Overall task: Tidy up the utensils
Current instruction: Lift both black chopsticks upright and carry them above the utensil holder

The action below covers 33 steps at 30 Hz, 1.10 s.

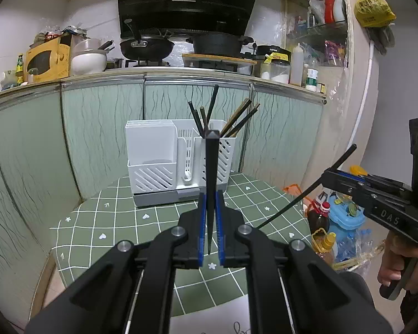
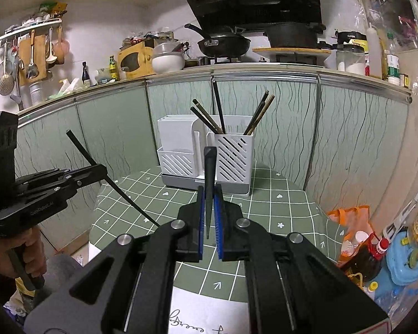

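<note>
Each gripper, left gripper point(image 1: 211, 211) and right gripper point(image 2: 209, 208), pinches one black chopstick point(image 1: 211, 172) at frame centre, below the white utensil rack point(image 1: 178, 161).

Black chopstick point(image 1: 211, 183) upright, others point(image 1: 237, 119) in white holder point(image 1: 181, 161).

Black wok point(image 1: 146, 46), yellow microwave point(image 1: 46, 60)

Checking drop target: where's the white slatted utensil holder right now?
In both wrist views the white slatted utensil holder stands at the far edge of the green checked tablecloth, against the green cabinet doors, dark chopsticks upright in its right compartment.
</note>
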Motion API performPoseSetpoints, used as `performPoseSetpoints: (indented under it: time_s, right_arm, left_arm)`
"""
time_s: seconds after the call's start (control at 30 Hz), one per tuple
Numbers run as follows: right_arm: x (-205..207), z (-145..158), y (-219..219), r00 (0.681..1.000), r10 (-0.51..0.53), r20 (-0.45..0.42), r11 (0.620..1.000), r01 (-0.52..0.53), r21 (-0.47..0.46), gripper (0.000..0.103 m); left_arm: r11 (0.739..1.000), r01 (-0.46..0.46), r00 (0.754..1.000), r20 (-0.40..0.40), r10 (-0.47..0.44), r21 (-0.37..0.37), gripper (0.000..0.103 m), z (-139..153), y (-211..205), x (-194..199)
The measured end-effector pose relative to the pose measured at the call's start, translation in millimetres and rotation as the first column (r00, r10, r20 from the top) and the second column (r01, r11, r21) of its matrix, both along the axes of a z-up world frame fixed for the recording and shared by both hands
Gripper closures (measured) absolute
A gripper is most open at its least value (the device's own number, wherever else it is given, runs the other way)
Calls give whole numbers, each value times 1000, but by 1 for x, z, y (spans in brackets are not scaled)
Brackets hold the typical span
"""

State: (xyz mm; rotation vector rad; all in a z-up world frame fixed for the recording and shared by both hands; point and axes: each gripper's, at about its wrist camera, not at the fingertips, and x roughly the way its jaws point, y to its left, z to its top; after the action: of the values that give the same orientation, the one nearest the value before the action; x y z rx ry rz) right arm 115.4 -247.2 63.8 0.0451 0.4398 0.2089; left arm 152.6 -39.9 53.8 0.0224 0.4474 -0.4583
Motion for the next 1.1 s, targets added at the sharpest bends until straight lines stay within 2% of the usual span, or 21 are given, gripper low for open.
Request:
performPoseSetpoints:
  time_s: [0.73,0.93,1.1]
  right_arm:
    - [12,1,-4,1000,10,-20,1000,-10,7,97]
    - [28,13,-10,999,22,-29,1000,-22,15,97]
    - [43,36,-20,1000,16,-14,1000,-16,9,97]
  left_arm:
    - [999,26,999,-45,-25,24,97,0,-10,16]
    - [999,37,998,-54,-37,10,97,13,-13,31]
    - [999,48,998,-32,-47,11,97,34,-19,44]
